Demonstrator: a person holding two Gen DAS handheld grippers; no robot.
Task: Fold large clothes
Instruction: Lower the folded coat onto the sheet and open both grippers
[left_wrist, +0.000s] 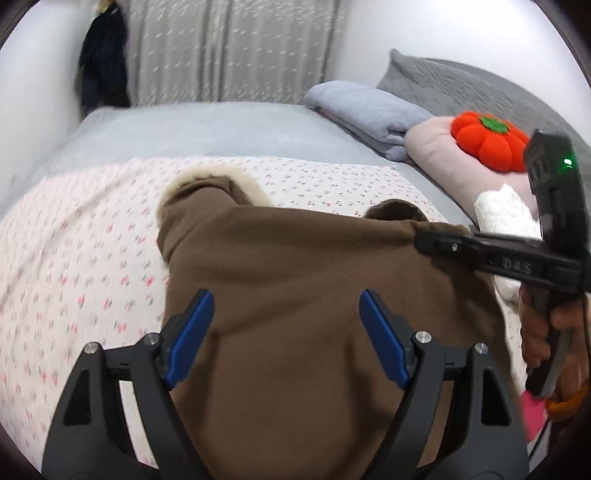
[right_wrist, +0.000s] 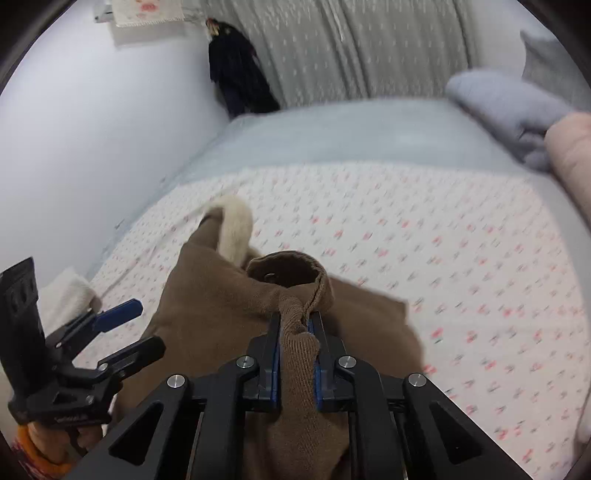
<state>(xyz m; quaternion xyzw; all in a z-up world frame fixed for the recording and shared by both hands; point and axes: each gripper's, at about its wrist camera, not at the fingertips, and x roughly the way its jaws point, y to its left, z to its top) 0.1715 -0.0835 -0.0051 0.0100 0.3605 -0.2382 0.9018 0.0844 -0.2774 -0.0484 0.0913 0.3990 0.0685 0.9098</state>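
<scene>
A large brown coat (left_wrist: 295, 295) with a cream fur-trimmed hood (left_wrist: 207, 177) lies on a floral sheet (left_wrist: 74, 258) on the bed. My left gripper (left_wrist: 286, 306) is open and empty, hovering over the coat's middle. My right gripper (right_wrist: 295, 321) is shut on a bunched fold of the brown coat (right_wrist: 299, 332), near a sleeve cuff (right_wrist: 288, 269). In the left wrist view the right gripper (left_wrist: 424, 240) comes in from the right, pinching the coat's edge. In the right wrist view the left gripper (right_wrist: 140, 325) is open at the left.
A grey bedspread (left_wrist: 207, 125) covers the far bed. Folded grey blankets (left_wrist: 369, 110), a pink cushion (left_wrist: 443, 158), an orange pumpkin plush (left_wrist: 487, 140) and a white cloth (left_wrist: 502, 214) lie at the right. A dark garment (left_wrist: 103, 59) hangs by the curtain (left_wrist: 229, 48).
</scene>
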